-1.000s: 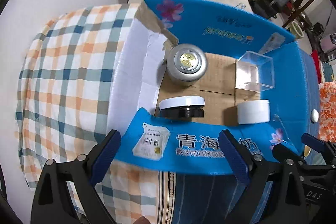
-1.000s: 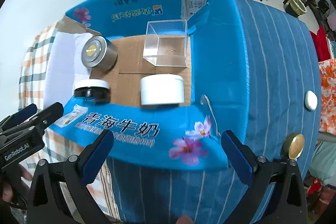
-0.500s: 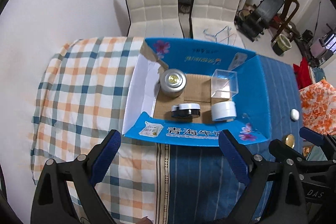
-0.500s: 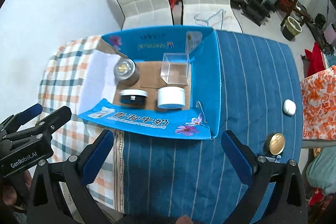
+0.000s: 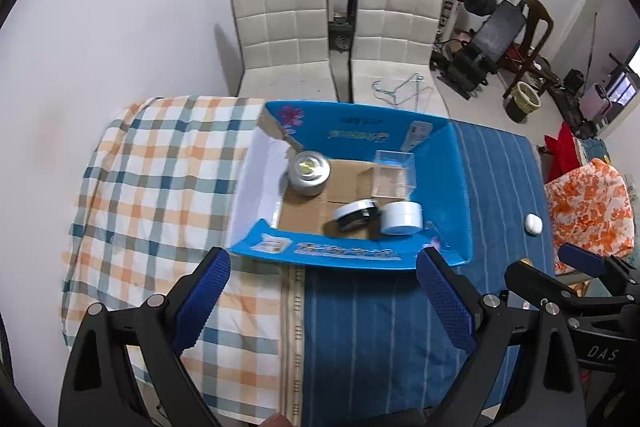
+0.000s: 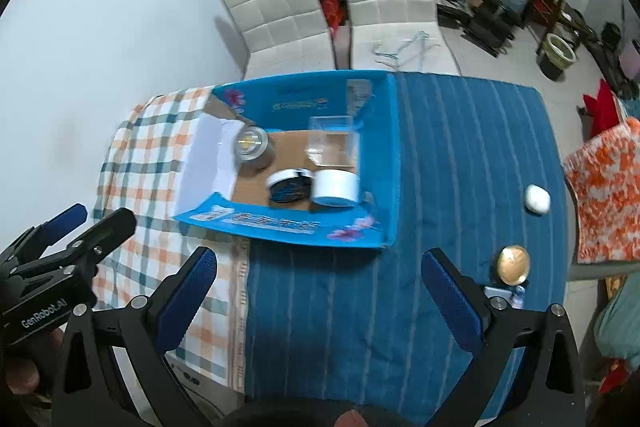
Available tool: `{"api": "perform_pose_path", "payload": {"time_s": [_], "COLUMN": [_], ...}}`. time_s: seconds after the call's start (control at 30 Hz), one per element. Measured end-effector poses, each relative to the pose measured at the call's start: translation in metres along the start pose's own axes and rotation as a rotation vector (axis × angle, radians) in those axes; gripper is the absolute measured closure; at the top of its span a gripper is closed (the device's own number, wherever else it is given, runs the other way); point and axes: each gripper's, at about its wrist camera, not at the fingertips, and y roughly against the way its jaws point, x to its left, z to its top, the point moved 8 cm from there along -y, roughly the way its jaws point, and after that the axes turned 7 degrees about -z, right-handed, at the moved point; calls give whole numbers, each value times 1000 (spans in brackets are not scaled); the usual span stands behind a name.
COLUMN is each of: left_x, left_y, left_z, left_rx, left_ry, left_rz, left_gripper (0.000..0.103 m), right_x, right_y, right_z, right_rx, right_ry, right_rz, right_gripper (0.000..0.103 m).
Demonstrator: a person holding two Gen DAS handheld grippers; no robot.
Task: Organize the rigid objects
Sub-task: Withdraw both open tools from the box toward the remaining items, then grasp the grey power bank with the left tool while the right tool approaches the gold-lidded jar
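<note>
Both grippers pulled back, blue box (image 5: 352, 255) ahead, well apart

Left wrist view: taken from high above the near table edge, aimed forward and down past the left gripper (image 5: 322, 291).
Right wrist view: taken from a similar height, slightly further right, aimed the same way past the right gripper (image 6: 318, 291).
Distance: well back from the blue box (image 5: 460, 187).
Shared: the blue box (image 6: 394, 163), both chairs (image 5: 288, 27) (image 6: 280, 15), the table cloths.
</note>
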Motion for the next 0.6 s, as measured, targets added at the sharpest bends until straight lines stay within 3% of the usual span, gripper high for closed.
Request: {"api": "perform_pose_path", "payload": {"time_s": [0.27, 0.47, 0.6], "left_x": [-99, -203, -266], "left_y": [-61, -143, -199], "left_z": [-20, -68, -109], "left_rx": [88, 237, 348], "left_ry": [-97, -184, -241], "left_rz": [-65, -153, -188], "left_gripper": [8, 8, 8], "right_x": [-149, -276, -329], "right_y": [-38, -86, -131], "right_z": [-34, -79, -110], "right_rx": [112, 221, 304], "right_ry": [-209, -356, -432], "right_rz": [-126, -206, -190], "right_gripper": [0, 0, 13]}}
